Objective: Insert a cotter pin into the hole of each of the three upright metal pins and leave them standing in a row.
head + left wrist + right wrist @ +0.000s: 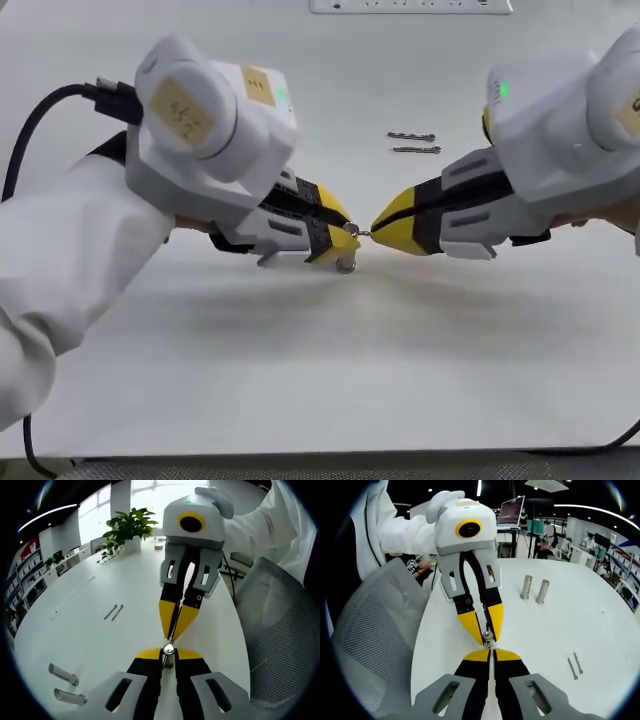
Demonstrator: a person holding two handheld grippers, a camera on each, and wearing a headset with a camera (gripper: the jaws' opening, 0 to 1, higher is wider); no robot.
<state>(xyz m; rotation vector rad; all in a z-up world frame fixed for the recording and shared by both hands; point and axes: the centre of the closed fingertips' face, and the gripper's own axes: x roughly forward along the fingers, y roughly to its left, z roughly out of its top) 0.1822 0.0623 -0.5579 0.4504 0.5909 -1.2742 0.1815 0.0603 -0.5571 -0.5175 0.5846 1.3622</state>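
My left gripper (347, 236) is shut on an upright metal pin (346, 262) whose foot rests on the white table (320, 360). The right gripper (374, 227) meets it tip to tip, shut on a thin cotter pin (363, 233) whose end touches the pin's top. In the left gripper view my jaws (169, 655) clamp the metal pin (169, 650), with the right gripper (173, 632) coming down onto it. The right gripper view shows my shut jaws (491, 652) against the pin head (488, 638). Two more metal pins (534, 589) stand side by side. Two loose cotter pins (414, 143) lie farther back.
A power strip (410, 6) sits at the table's far edge. A black cable (30, 130) trails from the left gripper. A mesh chair (280, 630) stands beside the table and a potted plant (127, 527) at its far end. The table's front edge (320, 455) is close.
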